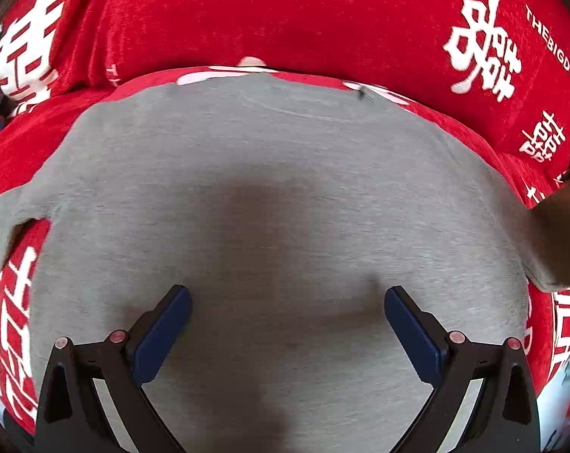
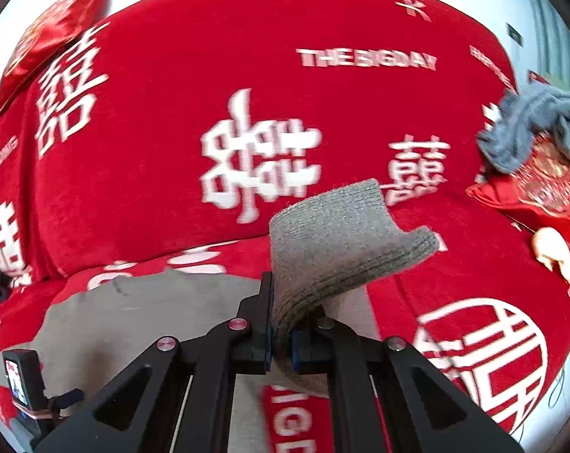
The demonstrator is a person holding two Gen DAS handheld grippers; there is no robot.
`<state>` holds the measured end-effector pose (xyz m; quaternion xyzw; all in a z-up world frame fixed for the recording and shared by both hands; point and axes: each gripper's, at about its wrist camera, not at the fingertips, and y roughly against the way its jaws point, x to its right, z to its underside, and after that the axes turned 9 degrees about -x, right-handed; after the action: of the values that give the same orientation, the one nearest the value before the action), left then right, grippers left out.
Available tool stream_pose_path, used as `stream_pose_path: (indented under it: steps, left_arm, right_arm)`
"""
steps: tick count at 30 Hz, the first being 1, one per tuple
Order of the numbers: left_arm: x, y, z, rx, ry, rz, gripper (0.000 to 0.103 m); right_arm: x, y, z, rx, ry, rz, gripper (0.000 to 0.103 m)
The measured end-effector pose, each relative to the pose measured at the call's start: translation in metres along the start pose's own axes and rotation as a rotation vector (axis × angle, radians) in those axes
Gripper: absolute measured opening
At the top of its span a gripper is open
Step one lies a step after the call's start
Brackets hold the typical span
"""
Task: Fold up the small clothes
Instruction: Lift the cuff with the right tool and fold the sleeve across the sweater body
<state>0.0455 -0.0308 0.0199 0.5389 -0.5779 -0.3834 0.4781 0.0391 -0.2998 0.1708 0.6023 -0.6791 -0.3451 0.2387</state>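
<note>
A grey knit garment lies spread flat on a red blanket printed with white characters. My left gripper hovers over its middle, open, with only flat cloth showing between the blue pads. My right gripper is shut on a ribbed grey cuff, which stands up and curls over to the right above the jaws. The rest of the grey garment lies flat below and to the left of that gripper. At its right edge the left wrist view is blocked by a dark blurred shape.
The red blanket rises behind the garment like a sofa back. A crumpled blue-grey garment lies on a red embroidered cushion at the right. A shiny red pillow sits top left. A small black device with a screen shows at lower left.
</note>
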Motion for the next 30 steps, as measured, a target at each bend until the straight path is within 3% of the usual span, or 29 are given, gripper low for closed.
stream_pose_path:
  steps: [13, 30]
  left_arm:
    - [-0.067, 0.020, 0.017, 0.045, 0.051, 0.022, 0.102]
    - [-0.162, 0.064, 0.037, 0.125, 0.166, 0.073, 0.102]
  right_arm:
    - [-0.141, -0.011, 0.006, -0.033, 0.171, -0.068, 0.007]
    - [-0.290, -0.069, 0.069, -0.149, 0.353, -0.145, 0.007]
